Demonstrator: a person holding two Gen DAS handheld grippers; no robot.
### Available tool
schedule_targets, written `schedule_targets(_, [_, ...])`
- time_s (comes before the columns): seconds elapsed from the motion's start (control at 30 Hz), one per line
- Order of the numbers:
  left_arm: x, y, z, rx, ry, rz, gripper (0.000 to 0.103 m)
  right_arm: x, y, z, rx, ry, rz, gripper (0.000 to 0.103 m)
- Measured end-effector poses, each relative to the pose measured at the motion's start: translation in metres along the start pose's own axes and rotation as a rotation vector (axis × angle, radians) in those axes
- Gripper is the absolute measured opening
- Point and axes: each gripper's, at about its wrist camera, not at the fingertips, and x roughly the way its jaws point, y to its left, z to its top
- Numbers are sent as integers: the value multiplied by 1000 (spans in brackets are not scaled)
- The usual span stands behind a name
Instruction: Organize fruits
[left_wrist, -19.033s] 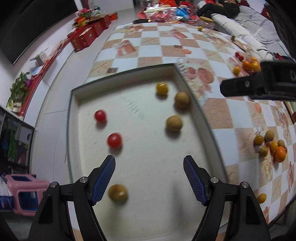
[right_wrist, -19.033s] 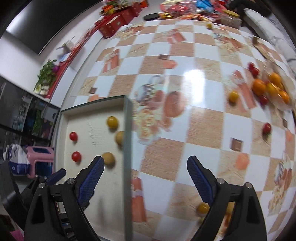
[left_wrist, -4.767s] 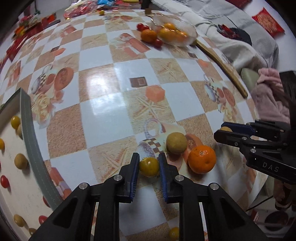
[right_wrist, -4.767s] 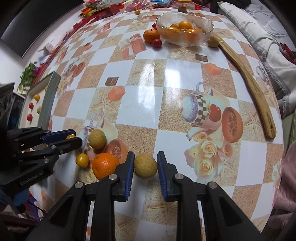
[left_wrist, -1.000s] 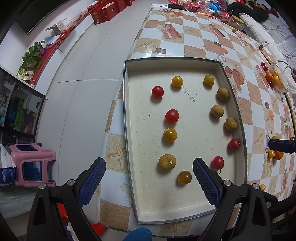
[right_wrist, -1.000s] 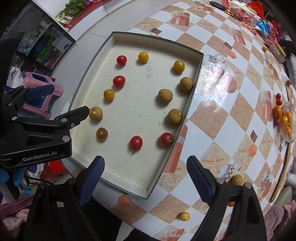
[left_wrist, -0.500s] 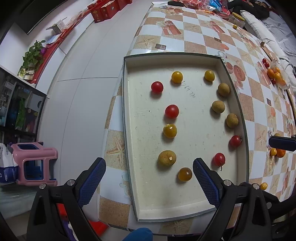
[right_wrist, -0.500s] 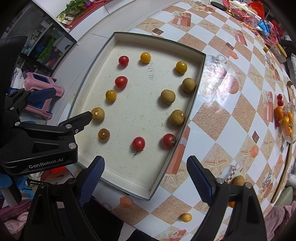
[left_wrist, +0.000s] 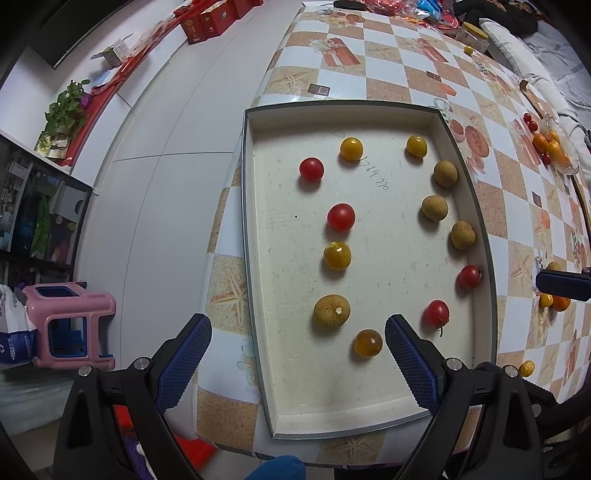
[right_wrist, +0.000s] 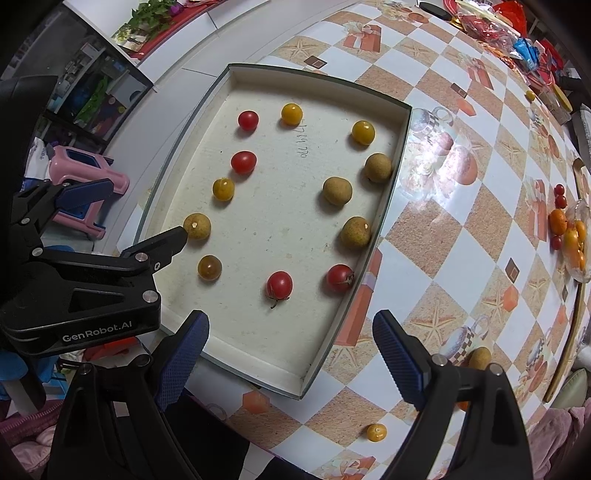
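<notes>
Left gripper (left_wrist: 297, 354): jaws apart, empty, above tray (left_wrist: 251, 258) near end. Tray on checkered table (left_wrist: 388, 77) holds twelve fruits: four red tomatoes, four yellow, four brown. Right gripper (right_wrist: 291, 354): jaws apart, empty, over tray's right edge.

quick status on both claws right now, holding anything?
Left claw: open, holding nothing, above the tray.
Right claw: open, holding nothing, above the tray's near corner.
</notes>
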Motion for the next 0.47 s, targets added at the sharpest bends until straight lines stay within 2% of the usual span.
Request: schedule_targets(0.47, [-2,5,-5,-7,-14,6,96,0,1,-1,6,-3,-1,92])
